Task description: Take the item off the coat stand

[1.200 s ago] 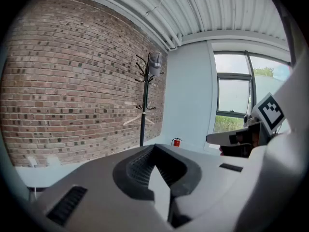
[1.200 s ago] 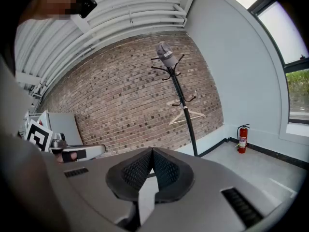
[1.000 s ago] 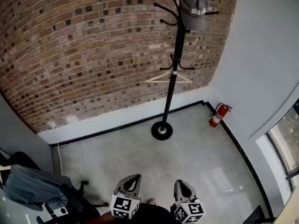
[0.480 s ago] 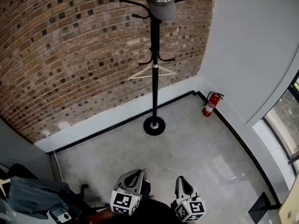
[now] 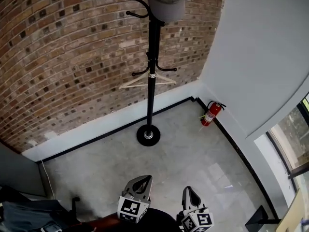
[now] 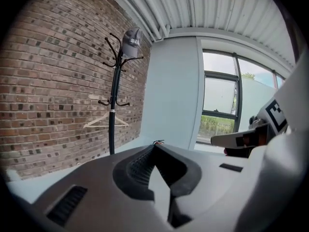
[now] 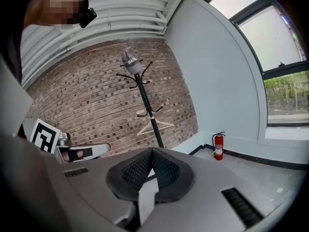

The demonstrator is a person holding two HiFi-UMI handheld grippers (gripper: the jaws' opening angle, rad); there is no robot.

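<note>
A grey cap (image 5: pixel 166 1) with white lettering hangs on top of a black coat stand (image 5: pixel 151 71) in front of the brick wall. A pale hanger (image 5: pixel 147 80) hangs from a lower hook. Both grippers are low at the frame's bottom, far short of the stand. My left gripper (image 5: pixel 143 179) is shut with nothing in it, and so is my right gripper (image 5: pixel 187 190). In the left gripper view the cap (image 6: pixel 131 36) is far ahead, above the closed left gripper (image 6: pixel 154 146). The right gripper view shows the cap (image 7: pixel 130 59) beyond the closed right gripper (image 7: pixel 152 151).
A red fire extinguisher (image 5: pixel 210 113) stands at the foot of the grey wall, right of the stand's round base (image 5: pixel 147 135). A chair with a blue-grey garment (image 5: pixel 24 215) sits at the lower left. A window (image 5: pixel 294 139) runs along the right.
The view has moved toward the coat stand: its base is nearer and the cap larger. The chair has slid toward the lower left corner. Both grippers stay shut and low.
</note>
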